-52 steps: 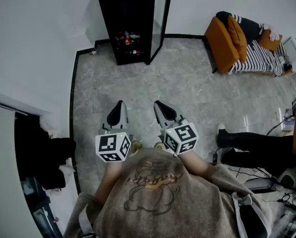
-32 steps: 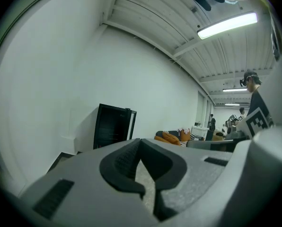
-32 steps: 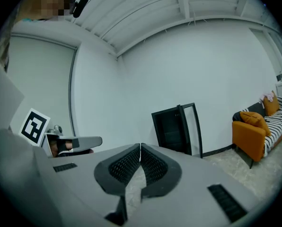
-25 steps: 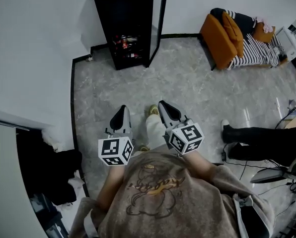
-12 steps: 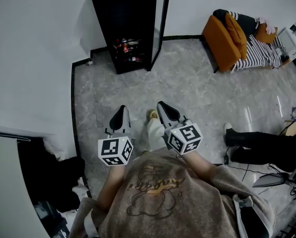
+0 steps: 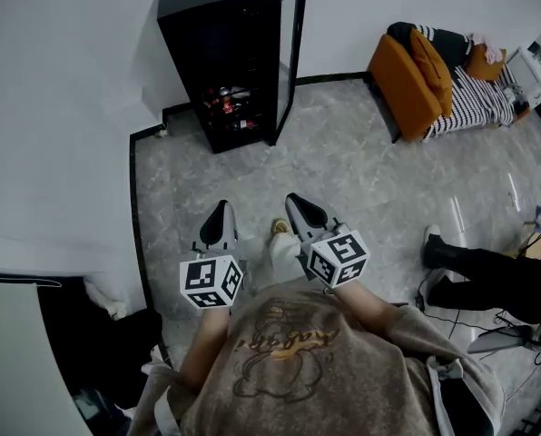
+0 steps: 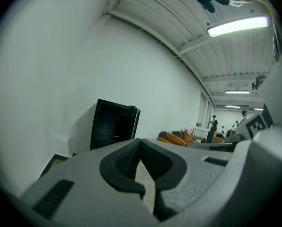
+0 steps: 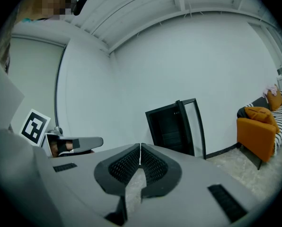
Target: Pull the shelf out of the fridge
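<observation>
A black fridge (image 6: 223, 57) stands against the white wall, its glass door (image 6: 290, 48) swung open to the right. Cans and bottles (image 6: 228, 100) show on its lower shelves. It also shows far off as the fridge (image 7: 113, 124) in the left gripper view and the fridge (image 8: 171, 126) in the right gripper view. My left gripper (image 6: 220, 214) and right gripper (image 6: 295, 203) are held side by side in front of the person's chest, both shut and empty, well short of the fridge. The shelf itself is too dark to make out.
Grey marble-pattern floor (image 6: 343, 171) lies between me and the fridge. An orange chair (image 6: 414, 71) with striped bedding sits at the right wall. Another person's legs (image 6: 488, 275) and cables lie at the right. A dark bag (image 6: 80, 343) fills the left doorway.
The fridge has slid lower in the head view and more of its top shows. Both grippers keep the same shut pose in front of the chest.
</observation>
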The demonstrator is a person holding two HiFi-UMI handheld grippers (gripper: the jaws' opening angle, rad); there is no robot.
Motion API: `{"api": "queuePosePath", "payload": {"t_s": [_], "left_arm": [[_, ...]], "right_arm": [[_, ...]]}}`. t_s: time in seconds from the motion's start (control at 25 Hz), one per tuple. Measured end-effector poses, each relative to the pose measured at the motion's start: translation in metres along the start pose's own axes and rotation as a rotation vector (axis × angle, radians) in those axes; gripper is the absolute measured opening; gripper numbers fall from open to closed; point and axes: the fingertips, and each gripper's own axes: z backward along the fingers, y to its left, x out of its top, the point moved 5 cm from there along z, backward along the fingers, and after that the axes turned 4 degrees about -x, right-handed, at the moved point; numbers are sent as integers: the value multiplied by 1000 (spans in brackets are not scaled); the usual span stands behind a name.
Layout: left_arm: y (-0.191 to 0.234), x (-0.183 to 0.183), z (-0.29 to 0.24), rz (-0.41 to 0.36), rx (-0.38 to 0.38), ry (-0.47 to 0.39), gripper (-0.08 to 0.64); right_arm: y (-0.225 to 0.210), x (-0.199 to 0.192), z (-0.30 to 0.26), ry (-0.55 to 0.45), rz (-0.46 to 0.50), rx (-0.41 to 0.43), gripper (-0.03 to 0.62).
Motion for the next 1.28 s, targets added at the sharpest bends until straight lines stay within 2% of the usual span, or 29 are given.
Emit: {"api": "queuePosePath", "payload": {"t_s": [0.44, 0.56, 0.72, 0.88, 1.12, 1.28], "left_arm": [[20, 32, -70, 8, 4, 3, 8], [25, 42, -93, 25, -4, -20, 6], [33, 55, -129, 49, 1, -42, 6], [41, 63, -169, 33, 10, -31, 6], [53, 69, -212, 59, 14, -55, 6], [65, 69, -253, 86, 47, -63, 6]], "right_arm": [[-39, 32, -64, 19, -18, 27, 23], [-53, 43, -84, 20, -22, 40, 23], [-79, 59, -115, 23, -23, 60, 23], [-104, 71, -147, 31, -23, 79, 23], [-131, 79, -182, 45, -25, 116, 23], [-168, 82, -218, 58, -51, 155, 23]]}}
